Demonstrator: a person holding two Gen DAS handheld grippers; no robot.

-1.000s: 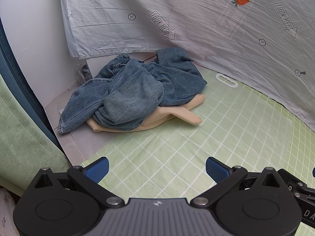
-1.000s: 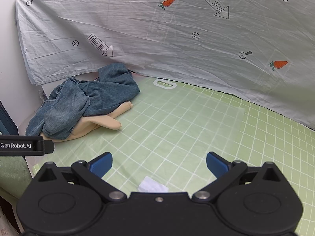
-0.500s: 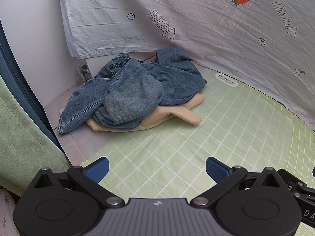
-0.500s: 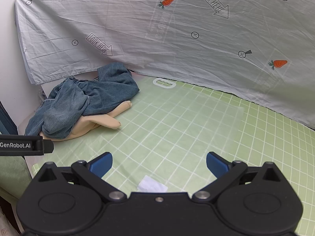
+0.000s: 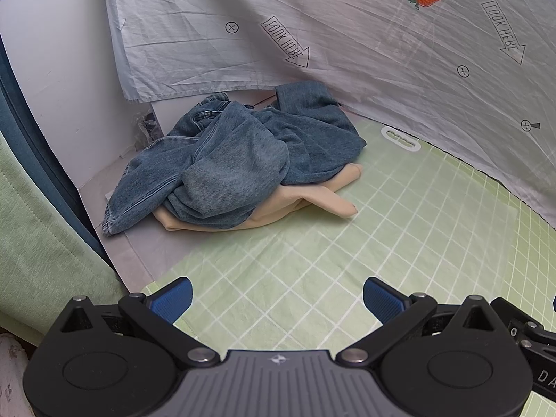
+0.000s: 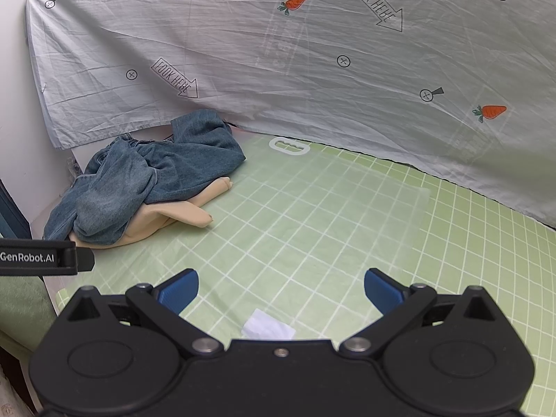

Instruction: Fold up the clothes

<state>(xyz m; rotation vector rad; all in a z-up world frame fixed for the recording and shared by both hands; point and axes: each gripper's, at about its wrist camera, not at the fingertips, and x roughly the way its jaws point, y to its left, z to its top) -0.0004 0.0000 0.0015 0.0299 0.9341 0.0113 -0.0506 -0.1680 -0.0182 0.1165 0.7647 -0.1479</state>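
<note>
Crumpled blue jeans (image 5: 236, 163) (image 6: 146, 180) lie in a heap at the far left corner, on top of a beige garment (image 5: 312, 198) (image 6: 180, 212) whose sleeve pokes out toward the mat. Both rest partly on the green grid mat (image 5: 382, 250) (image 6: 312, 215). My left gripper (image 5: 278, 299) is open, low over the mat's near left corner, well short of the heap. My right gripper (image 6: 281, 286) is open too, over the mat's near edge, with nothing between its fingers.
A pale printed sheet (image 5: 347, 41) (image 6: 278, 52) hangs as a backdrop along the far side. A white wall (image 5: 52, 69) and a green cloth (image 5: 34, 243) bound the left. A small white paper scrap (image 6: 267, 326) lies on the mat near the right gripper. A clear plastic sheet (image 6: 347, 201) covers the mat's middle.
</note>
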